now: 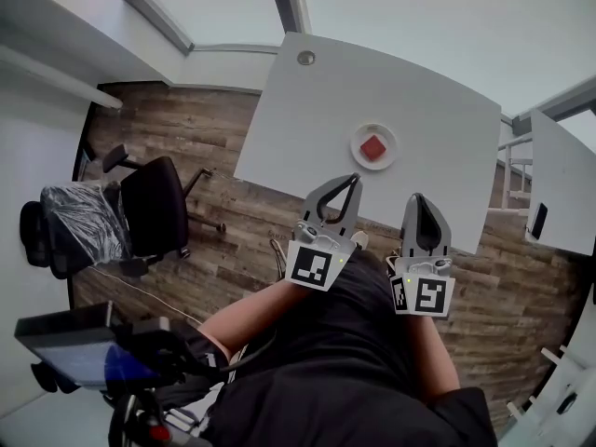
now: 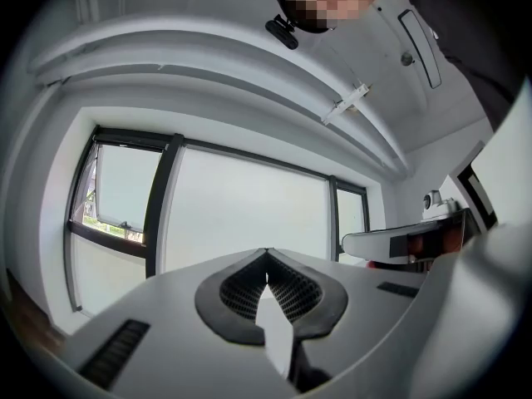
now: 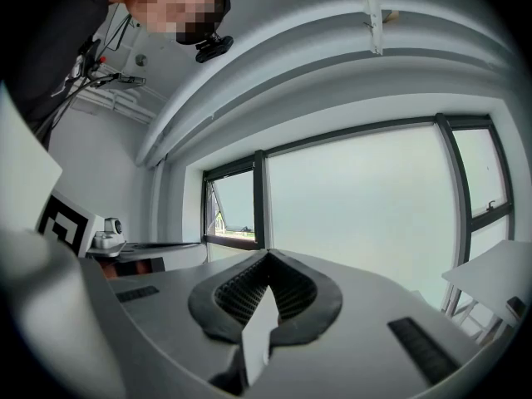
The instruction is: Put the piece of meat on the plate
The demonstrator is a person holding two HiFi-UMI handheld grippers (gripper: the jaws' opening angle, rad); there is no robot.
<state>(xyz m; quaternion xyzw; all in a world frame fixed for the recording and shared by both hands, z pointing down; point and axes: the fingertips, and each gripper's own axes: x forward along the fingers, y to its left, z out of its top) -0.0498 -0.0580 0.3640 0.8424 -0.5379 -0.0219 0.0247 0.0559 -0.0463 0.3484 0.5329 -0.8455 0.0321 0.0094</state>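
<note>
Open table surrounds the plate (round cap far off).

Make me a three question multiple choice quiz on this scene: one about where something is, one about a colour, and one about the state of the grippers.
1. Where is the piece of meat?
A. on the plate
B. on the wooden floor
C. on a windowsill

2. What colour is the office chair?
A. white
B. black
C. red

3. How do the jaws of the left gripper and the right gripper stand?
A. both wide apart
B. both together with nothing between them
C. one closed on the meat

Answers:
1. A, since the head view shows the red piece lying in the middle of the plate on the white table.
2. B, since its seat and back are black against the floor.
3. B, since each gripper view shows the jaw tips meeting with nothing held.
</note>
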